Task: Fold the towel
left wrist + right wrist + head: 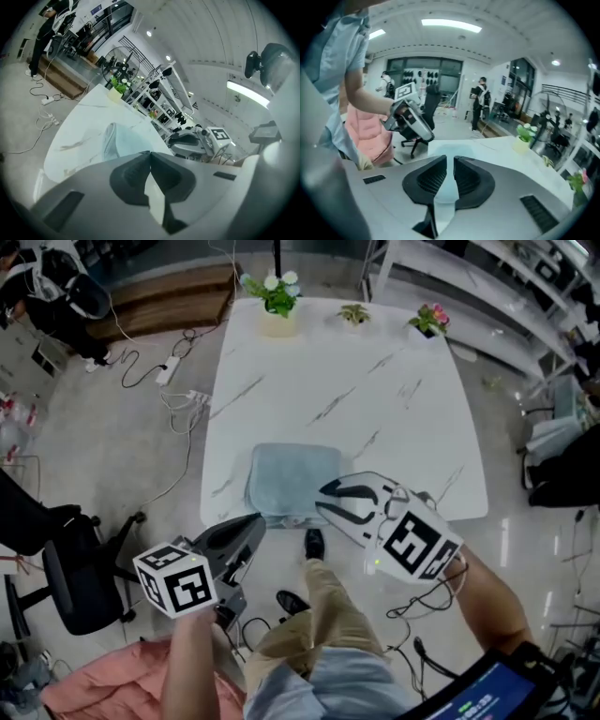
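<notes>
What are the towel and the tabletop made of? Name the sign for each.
Towel: soft plush fabric, probably terry or microfibre; matte, fuzzy pale blue surface, rounded folded edges.
Tabletop: marble-look, stone or laminate, cannot tell which; smooth white with grey veins.

The white, grey-veined bench (394, 418) carries a folded pale-blue towel (292, 479) at its near edge and three small potted plants (353, 315) along its far edge.

A white marble table (309, 371) bearing three potted plants (278, 298) stands on glossy floor (112, 446) near a black chair (80, 582).
</notes>
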